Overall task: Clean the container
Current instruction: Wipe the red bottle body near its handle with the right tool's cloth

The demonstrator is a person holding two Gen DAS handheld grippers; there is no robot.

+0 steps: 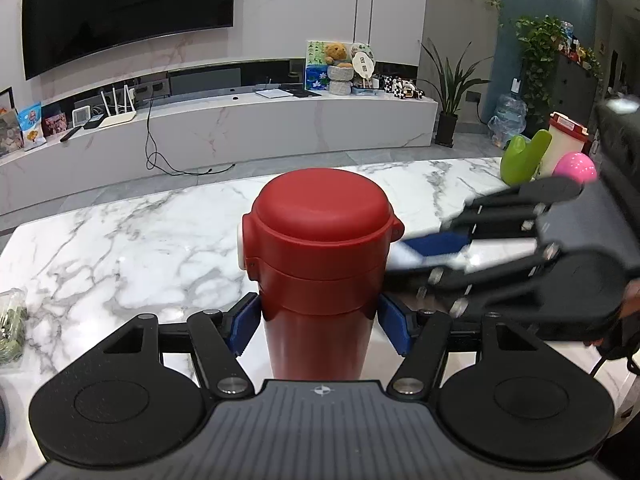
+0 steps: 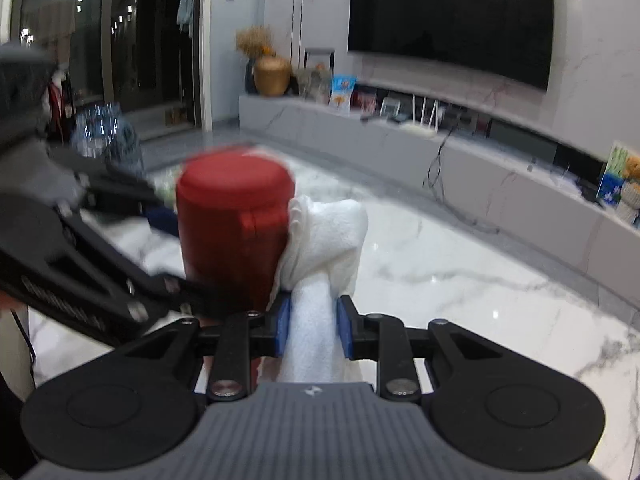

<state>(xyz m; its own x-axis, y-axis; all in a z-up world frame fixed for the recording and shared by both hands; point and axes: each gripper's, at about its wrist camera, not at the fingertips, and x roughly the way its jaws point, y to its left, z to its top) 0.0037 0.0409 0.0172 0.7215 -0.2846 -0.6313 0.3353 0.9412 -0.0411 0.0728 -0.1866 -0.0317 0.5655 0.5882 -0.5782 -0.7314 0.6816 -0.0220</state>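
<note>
Two grippers on one job: hold and wipe.

Left wrist view: left gripper (image 1: 318, 330) has its blue pads clamped on the body of the red container (image 1: 320, 264), just under the lid band. Container stands upright on the marble table (image 1: 132, 240), lid on, white button on its left side. Right gripper (image 1: 424, 256) comes in from the right, blurred, its tips just beside the lid's hinge side; something white sits between its fingers. Green and pink objects sit well apart at the far right table edge.

Right wrist view: right gripper (image 2: 313, 330) is nearly closed, pinching a rolled white cloth (image 2: 328, 236). The cloth's free end bunches against the right side of the container (image 2: 234, 220), touching lid and upper body. Left gripper (image 2: 172, 280) reaches in from the left, low on the body; blur hides its pads here.

Judgement: wiping the outside is in hand, upper right side only.

To do it well:
- keep the left clamp firm and low so the wipe can't tip the container
- press the cloth bulge, not the fingertips, onto the surface
- stroke round the lid seam and hinge, where dirt collects
- turn the container to reach the side facing the left gripper
- watch for the cloth slipping out; the grip is near its rolled end
</note>
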